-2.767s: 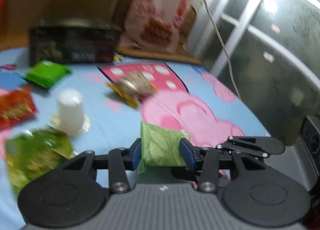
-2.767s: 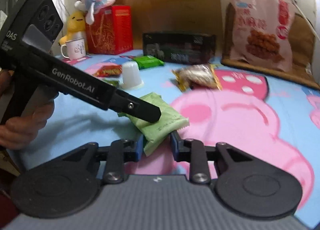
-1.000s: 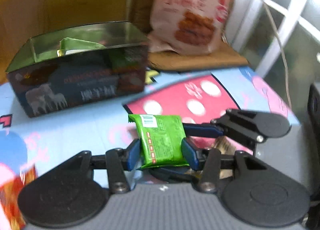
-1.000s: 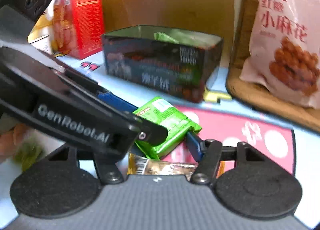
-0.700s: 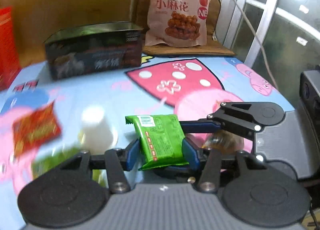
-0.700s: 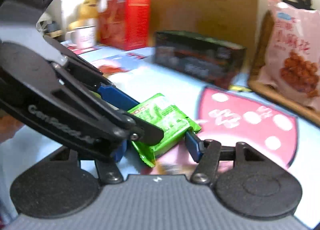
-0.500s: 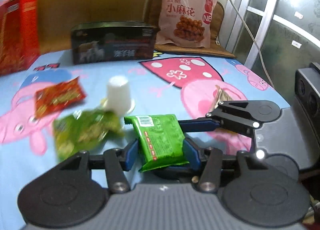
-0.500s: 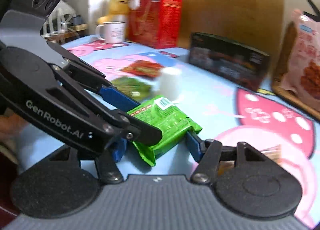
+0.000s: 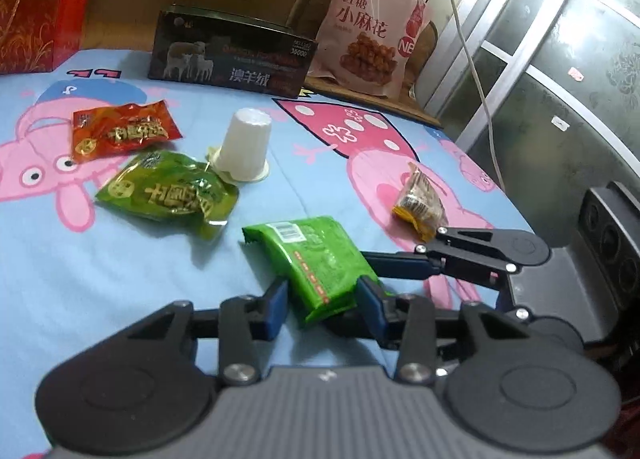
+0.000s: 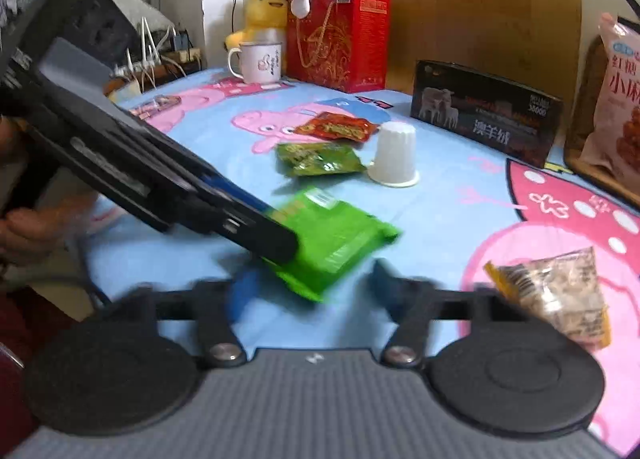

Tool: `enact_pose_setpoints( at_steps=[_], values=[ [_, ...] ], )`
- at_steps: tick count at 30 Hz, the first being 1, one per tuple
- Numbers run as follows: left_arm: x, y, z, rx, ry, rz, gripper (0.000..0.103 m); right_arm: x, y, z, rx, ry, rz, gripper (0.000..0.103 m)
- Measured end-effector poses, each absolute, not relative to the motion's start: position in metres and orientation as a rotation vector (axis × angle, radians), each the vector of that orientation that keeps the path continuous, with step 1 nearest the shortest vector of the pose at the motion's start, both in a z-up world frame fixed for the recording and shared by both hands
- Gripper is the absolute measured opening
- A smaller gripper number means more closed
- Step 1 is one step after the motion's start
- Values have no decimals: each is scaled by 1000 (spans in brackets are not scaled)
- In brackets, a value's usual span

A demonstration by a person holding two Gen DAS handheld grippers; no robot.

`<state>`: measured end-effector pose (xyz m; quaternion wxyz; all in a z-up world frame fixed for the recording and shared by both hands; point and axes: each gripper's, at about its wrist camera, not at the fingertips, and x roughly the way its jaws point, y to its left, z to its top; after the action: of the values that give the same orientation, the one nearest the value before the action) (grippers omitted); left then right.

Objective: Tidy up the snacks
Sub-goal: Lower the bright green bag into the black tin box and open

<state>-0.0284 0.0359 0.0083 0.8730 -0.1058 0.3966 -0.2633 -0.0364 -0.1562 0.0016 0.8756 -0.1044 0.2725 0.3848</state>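
I am holding the green packet [image 9: 316,255] in my closing left gripper [image 9: 322,299], low over the cloth [image 9: 120,279], while my right gripper [image 10: 308,291], closing on nothing, flanks it, the box [image 9: 232,51] waiting at twelve o'clock.

Two close wrist views, angled down, sharing green packet [image 9: 316,259], tablecloth [image 10: 224,131]

Soft indoor light fell evenly, leaving only faint shadows. The right wrist view showed motion blur on the green snack packet [image 10: 336,239] and the right claw [image 10: 308,291]. Fisheye distortion bent the edges.
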Motion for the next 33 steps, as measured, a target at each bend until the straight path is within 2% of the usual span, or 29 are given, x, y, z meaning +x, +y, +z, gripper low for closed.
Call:
enact_pose_setpoints(
  at_steps=[4, 10, 14, 22, 24, 25, 27, 33],
  values=[
    [-26, 42, 23, -256, 820, -594, 36, -38, -160, 10, -167, 571, 779, 43],
    [3, 37, 73, -172, 644, -608, 36, -15, -166, 46, -101, 440, 734, 43],
    [70, 34, 91, -156, 563, -556, 36, 45, -156, 62, -104, 373, 657, 43],
    [201, 47, 94, -211, 586, -433, 37, 187, -133, 75, -54, 441, 600, 42],
    [224, 51, 86, -213, 596, -378, 45, 207, -121, 73, -75, 443, 595, 43],
    [234, 51, 82, -202, 607, -352, 45, 216, -115, 70, -89, 434, 588, 43],
    [241, 57, 75, -207, 632, -308, 43, 228, -107, 63, -126, 433, 540, 54],
    [174, 101, 67, -352, 599, -421, 42, 169, -135, 57, -19, 462, 656, 52]
  ],
)
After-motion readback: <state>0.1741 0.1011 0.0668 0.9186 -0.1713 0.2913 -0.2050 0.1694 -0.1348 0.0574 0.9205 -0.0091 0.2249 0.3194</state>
